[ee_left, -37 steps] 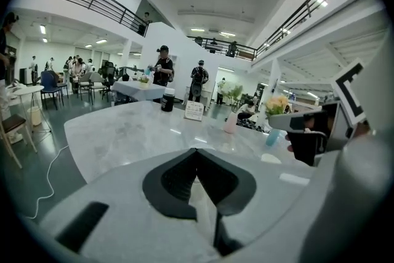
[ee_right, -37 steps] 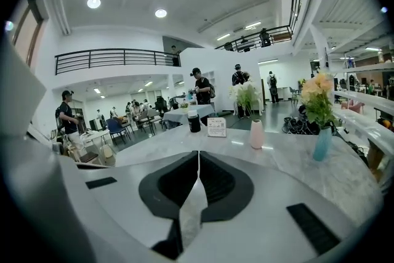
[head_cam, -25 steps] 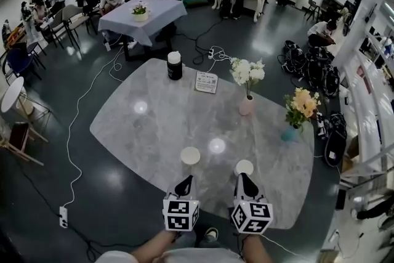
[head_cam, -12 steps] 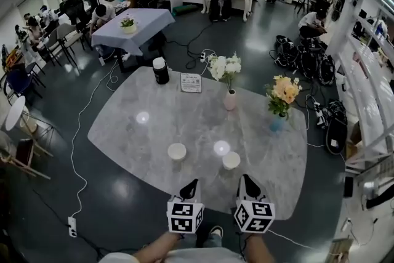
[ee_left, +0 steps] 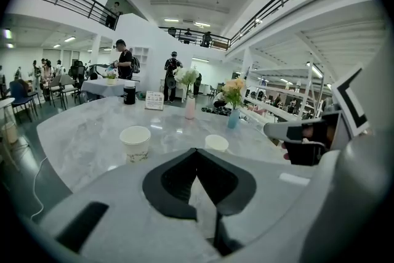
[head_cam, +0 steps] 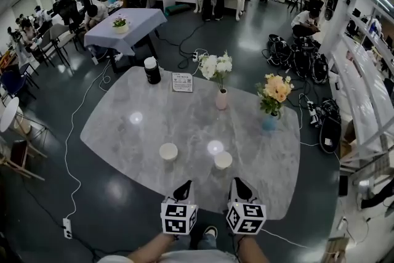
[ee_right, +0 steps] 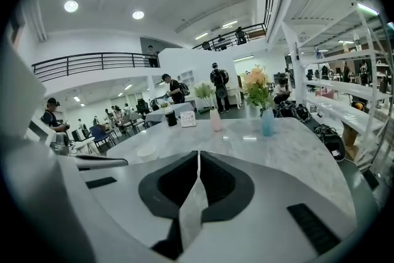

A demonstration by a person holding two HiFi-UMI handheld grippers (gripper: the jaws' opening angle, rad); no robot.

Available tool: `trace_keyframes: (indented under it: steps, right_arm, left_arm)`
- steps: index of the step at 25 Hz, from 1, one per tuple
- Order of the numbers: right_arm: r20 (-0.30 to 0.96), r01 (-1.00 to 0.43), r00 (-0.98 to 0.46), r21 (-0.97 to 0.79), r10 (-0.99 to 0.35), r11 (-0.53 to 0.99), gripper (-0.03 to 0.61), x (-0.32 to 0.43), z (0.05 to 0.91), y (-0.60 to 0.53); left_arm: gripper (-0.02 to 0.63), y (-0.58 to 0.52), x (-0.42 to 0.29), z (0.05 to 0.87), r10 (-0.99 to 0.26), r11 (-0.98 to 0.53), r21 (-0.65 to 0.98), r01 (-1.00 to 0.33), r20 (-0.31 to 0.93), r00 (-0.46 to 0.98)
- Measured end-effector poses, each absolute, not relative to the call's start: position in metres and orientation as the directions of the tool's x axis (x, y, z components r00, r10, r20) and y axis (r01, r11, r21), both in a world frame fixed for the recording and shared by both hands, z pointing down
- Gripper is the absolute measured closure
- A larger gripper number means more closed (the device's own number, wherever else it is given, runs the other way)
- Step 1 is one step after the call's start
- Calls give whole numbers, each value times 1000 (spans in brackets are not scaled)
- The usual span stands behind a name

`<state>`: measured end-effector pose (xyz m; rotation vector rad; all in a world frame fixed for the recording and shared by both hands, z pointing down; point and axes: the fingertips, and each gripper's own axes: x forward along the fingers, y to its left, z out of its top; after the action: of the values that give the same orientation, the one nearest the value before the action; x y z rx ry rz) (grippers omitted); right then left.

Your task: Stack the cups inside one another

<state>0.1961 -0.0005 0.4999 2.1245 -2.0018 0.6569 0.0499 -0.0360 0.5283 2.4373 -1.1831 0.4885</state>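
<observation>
Two white paper cups stand apart near the front of the grey marble table point(head_cam: 123, 126). The left cup point(head_cam: 168, 151) point(ee_left: 135, 143) is upright, and so is the right cup point(head_cam: 223, 160) point(ee_left: 216, 143). My left gripper point(head_cam: 183, 185) point(ee_left: 197, 149) hovers at the table's near edge, just right of and behind the left cup, jaws shut and empty. My right gripper point(head_cam: 237, 183) point(ee_right: 197, 154) sits beside it, a short way behind the right cup, also shut with nothing between its jaws. The right gripper view shows only the rim of one cup point(ee_right: 146, 151).
At the back of the table are a black canister with a white lid point(head_cam: 151, 70), a sign card point(head_cam: 182, 82), a pink vase of white flowers point(head_cam: 221, 98) and a blue vase of orange flowers point(head_cam: 269, 122). Cables lie on the floor; people stand farther off.
Both grippers have drawn back a little from the cups toward the table's near edge, and the cups now sit further left of them. The jaws stayed shut.
</observation>
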Motion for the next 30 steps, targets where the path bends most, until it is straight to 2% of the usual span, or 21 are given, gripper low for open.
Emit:
trace_keyframes:
  steps: [17,30]
  right_arm:
    - [486,-968,-17,-226,-874,-107,560,196,573,-31]
    - [537,-970,-46,-226,-842,-91,475,193,608,-57]
  left_arm:
    - [617,-51,62,581,-613,-570,208,-795,536,580]
    - [618,-67,65,610,-582,-560,220,-799,582,568]
